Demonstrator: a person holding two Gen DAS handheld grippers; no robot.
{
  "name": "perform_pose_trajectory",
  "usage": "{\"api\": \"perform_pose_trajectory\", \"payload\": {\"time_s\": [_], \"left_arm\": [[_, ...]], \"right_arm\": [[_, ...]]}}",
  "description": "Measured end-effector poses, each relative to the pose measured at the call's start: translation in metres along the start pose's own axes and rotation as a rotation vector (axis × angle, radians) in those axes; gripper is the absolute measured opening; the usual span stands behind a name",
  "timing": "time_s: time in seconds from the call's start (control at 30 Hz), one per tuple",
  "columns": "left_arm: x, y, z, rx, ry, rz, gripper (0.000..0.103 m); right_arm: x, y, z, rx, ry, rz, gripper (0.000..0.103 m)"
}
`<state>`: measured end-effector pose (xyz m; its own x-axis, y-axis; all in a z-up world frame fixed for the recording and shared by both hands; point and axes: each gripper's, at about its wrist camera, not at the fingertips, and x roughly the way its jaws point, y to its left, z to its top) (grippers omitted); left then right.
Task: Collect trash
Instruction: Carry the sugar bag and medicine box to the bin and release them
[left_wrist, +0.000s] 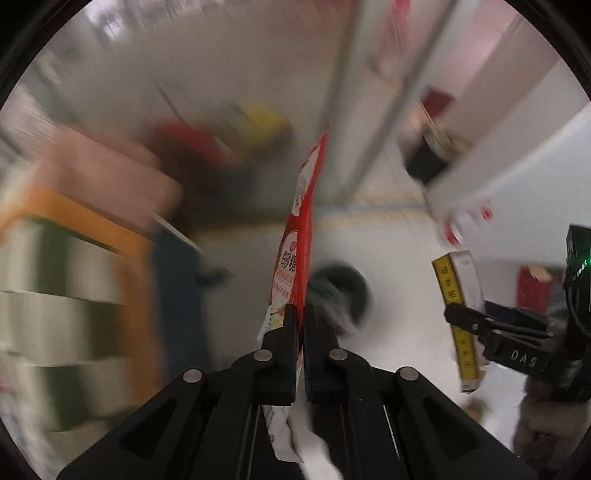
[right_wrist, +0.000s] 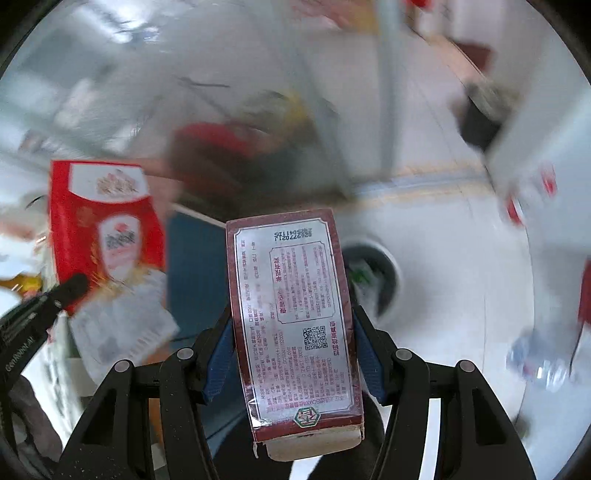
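My left gripper (left_wrist: 300, 310) is shut on a flat red and white packet (left_wrist: 301, 229), seen edge-on and sticking out past the fingertips. The right wrist view shows that packet (right_wrist: 103, 229) face-on, with the left gripper (right_wrist: 74, 286) at its lower edge. My right gripper (right_wrist: 291, 314) is shut on a dark red box with a silver printed label (right_wrist: 291, 295), its blue pads (right_wrist: 221, 350) pressing the box's long sides. From the left wrist view the box (left_wrist: 458, 288) shows a yellow side, in the right gripper (left_wrist: 461, 317). A dark round bin (left_wrist: 340, 291) (right_wrist: 373, 273) stands on the pale floor beyond both grippers.
Everything around is motion-blurred. An orange-framed rack (left_wrist: 74, 221) stands at the left, and a grey pole (left_wrist: 354, 110) rises at centre. Red and yellow things (left_wrist: 221, 136) lie further back. A clear plastic bottle (right_wrist: 535, 362) lies on the floor at the right.
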<state>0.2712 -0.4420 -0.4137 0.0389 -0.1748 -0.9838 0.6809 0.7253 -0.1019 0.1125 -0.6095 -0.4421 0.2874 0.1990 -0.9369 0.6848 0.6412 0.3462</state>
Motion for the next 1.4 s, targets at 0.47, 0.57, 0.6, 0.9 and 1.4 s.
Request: {"api": "perform_pose_trajectory", "payload": {"time_s": [0.47,0.57,0.6,0.9,1.4], "left_arm": [[0.417,-0.033,0.019,-0.075,0.481,-0.209,0.001],[0.458,-0.035,0.026,-0.075,0.505,-0.22,0.002],[0.47,-0.037,0.029,-0.076,0.513,-0.224,0.002],[0.478,-0.022,0.045,-0.047,0.519,-0.158,0.012],[0.303,0.007,0.012,-0.023,0.161,0.123,0.098]], "right_arm": [[0.277,-0.15,0.007,0.211,0.148,-0.026,0.062],[0.323,-0.16,0.011,0.227,0.189,-0.016,0.062],[0.34,-0.164,0.015,0.226,0.207,-0.019,0.062],[0.396,-0.163,0.037,0.233,0.325,-0.005,0.064],[0.294,-0.127,0.02,0.126,0.21,-0.147,0.103]]}}
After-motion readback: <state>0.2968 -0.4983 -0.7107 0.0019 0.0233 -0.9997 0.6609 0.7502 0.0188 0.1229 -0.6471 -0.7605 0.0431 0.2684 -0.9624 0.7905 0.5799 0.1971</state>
